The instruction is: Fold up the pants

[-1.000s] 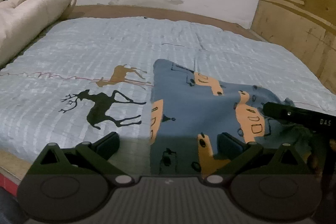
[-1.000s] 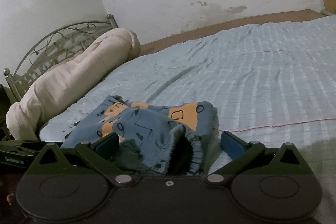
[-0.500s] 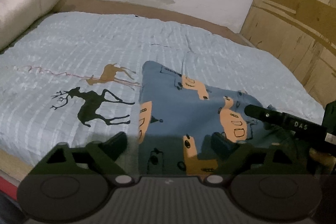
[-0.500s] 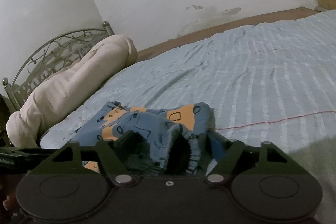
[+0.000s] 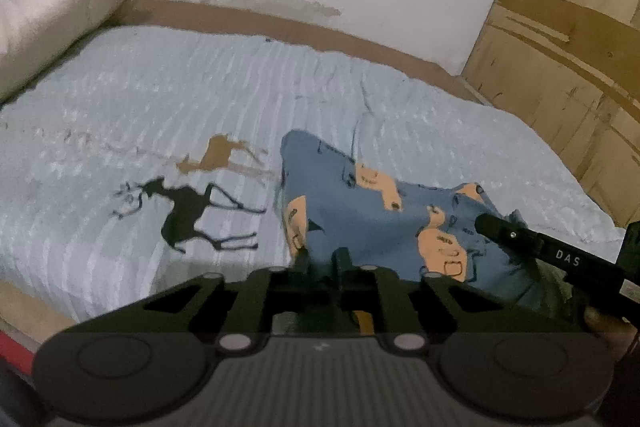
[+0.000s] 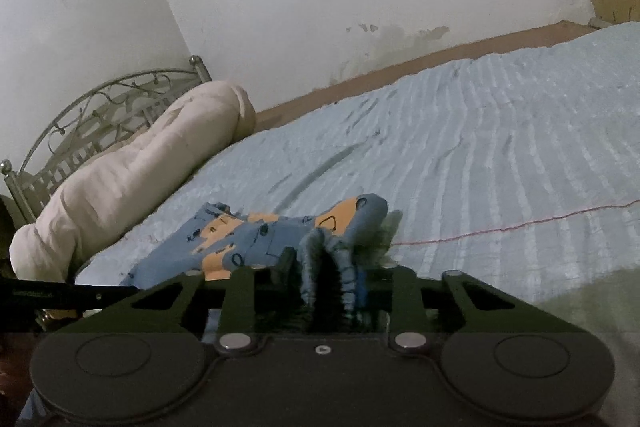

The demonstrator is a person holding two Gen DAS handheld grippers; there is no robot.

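The bed (image 5: 200,95), under a ribbed pale-blue cover, lies broad and bare beyond the pants (image 5: 360,211), which sit at its near edge. A rolled cream quilt (image 6: 132,167) lines the headboard side. Only the left view shows the printed deer (image 5: 192,215) and wooden panel (image 5: 560,47); only the right shows the iron headboard (image 6: 100,111). The left gripper (image 5: 322,259) has jaws closing on the pants' flat edge; the right gripper (image 6: 328,267) has jaws closing on a bunched, ribbed fold.

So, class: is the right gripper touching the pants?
Touching. The right wrist view shows the closing right gripper with the bunched edge of the pants pinched between its fingers.
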